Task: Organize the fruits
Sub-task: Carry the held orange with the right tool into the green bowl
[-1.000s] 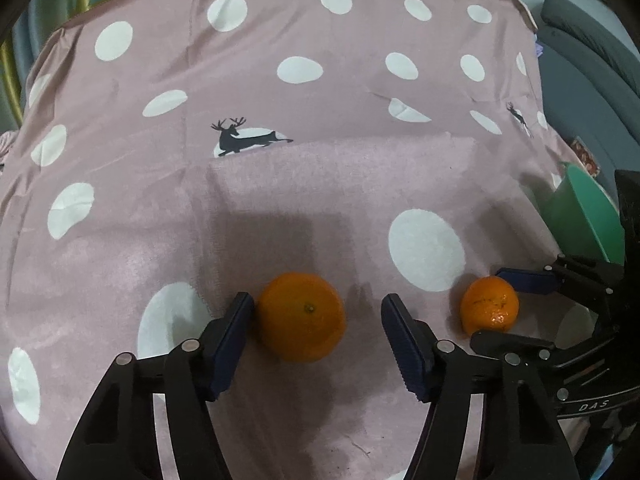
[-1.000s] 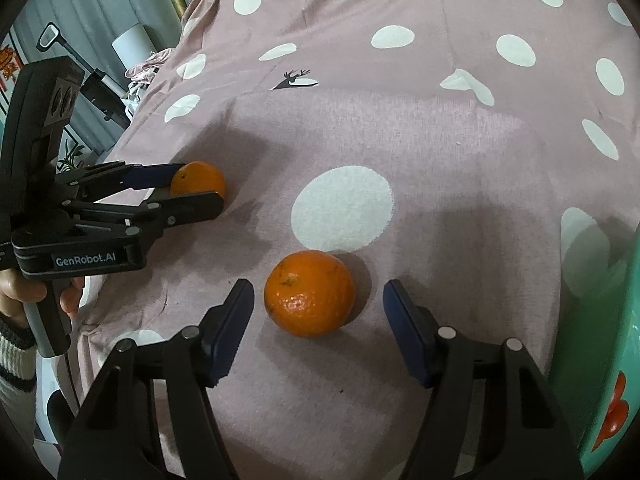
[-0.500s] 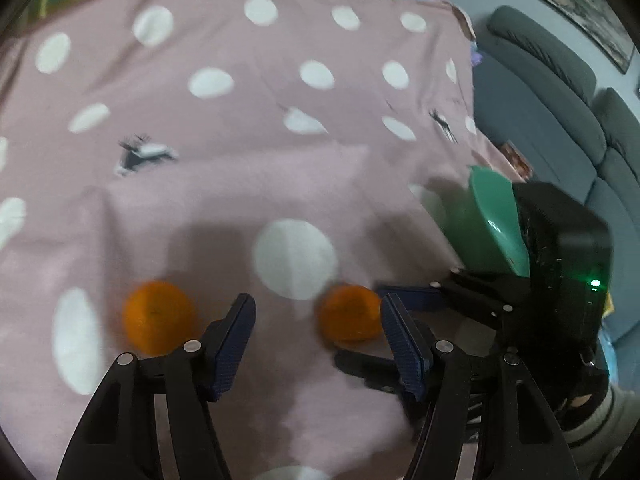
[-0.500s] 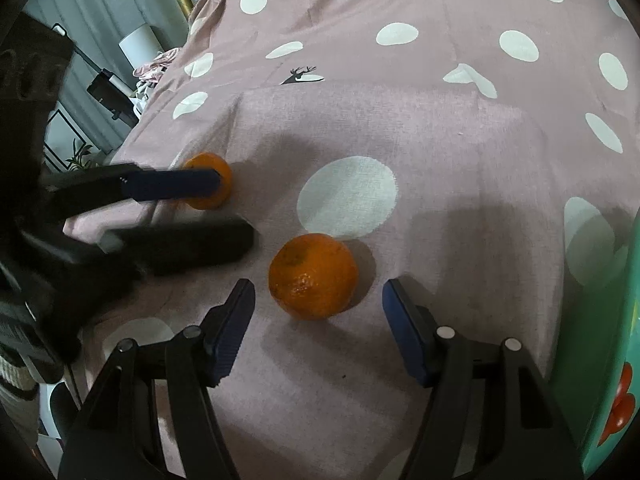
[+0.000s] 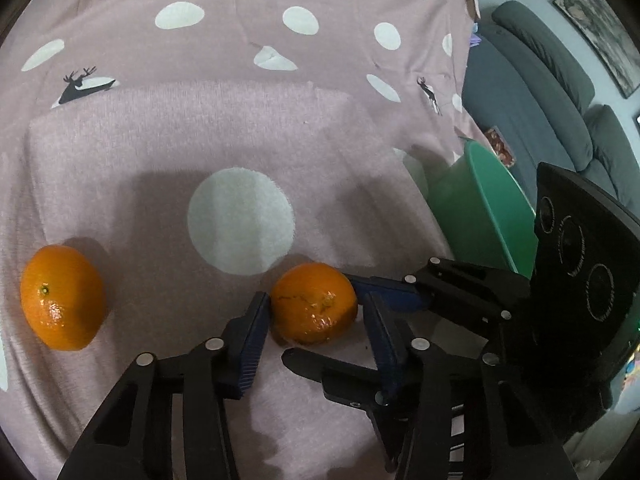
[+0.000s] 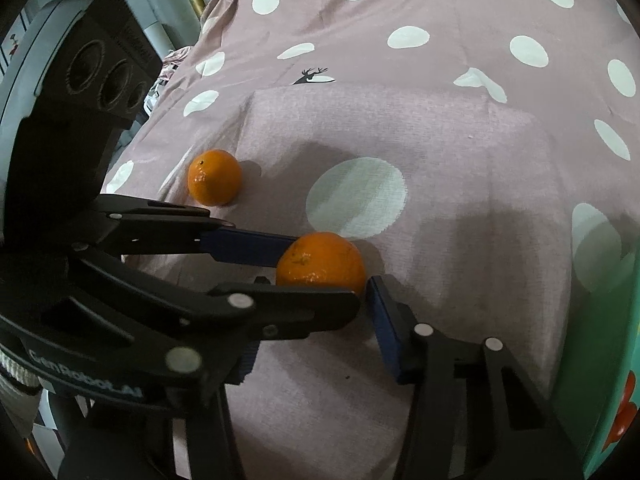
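Jaws on your left gripper (image 5: 314, 312) and right gripper (image 6: 318, 288) have just been closing, and both now pinch the same orange (image 5: 314, 304), crossing it from different sides. It sits on the spotted pink cloth (image 5: 240, 128), just below a large white dot. Your right gripper's near-side finger is hidden under the left gripper in the right wrist view. A second orange (image 5: 62, 298) lies untouched, well off to the left. A green bowl (image 5: 480, 208) stands to the right.
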`<state>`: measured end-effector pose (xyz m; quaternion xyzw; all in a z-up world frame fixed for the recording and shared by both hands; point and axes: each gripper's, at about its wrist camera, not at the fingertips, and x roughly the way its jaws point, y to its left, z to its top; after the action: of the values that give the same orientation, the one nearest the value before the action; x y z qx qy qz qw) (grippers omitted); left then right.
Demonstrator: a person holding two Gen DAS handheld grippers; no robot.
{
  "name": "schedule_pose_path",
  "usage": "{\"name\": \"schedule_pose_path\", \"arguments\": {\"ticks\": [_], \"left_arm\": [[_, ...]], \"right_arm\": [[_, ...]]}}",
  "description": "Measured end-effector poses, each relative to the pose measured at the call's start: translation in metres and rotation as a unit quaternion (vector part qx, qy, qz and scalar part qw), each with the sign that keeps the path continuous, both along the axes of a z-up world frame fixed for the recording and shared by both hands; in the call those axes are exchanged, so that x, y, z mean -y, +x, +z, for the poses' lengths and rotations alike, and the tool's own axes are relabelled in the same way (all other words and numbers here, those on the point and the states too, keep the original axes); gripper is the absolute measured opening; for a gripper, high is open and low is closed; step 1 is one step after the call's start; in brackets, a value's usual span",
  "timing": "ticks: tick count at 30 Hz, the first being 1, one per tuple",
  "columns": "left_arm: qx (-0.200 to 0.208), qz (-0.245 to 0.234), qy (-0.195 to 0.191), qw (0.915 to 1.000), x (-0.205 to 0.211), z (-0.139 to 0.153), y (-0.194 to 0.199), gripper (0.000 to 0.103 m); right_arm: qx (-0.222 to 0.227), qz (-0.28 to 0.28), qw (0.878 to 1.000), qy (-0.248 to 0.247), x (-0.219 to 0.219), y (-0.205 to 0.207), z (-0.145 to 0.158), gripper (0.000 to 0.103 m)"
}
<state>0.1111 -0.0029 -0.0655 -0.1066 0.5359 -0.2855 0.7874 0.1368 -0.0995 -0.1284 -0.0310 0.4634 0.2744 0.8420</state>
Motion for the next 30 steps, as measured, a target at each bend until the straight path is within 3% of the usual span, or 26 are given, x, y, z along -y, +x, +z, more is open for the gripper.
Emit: {"name": "schedule_pose_path", "arguments": {"ticks": [9, 30], "left_arm": [[0.005, 0.002, 0.014, 0.9999, 0.002, 0.005, -0.005, 0.045], [0.066, -0.013, 0.041, 0.9969, 0.041, 0.057, -0.064, 0.045]], "right_arm": [[0.003, 0.002, 1.0, 0.003, 0.001, -0.011, 0.003, 0.044], [0.053, -0.011, 0.998, 0.033, 0.032, -0.079, 0.045, 0.044]]}}
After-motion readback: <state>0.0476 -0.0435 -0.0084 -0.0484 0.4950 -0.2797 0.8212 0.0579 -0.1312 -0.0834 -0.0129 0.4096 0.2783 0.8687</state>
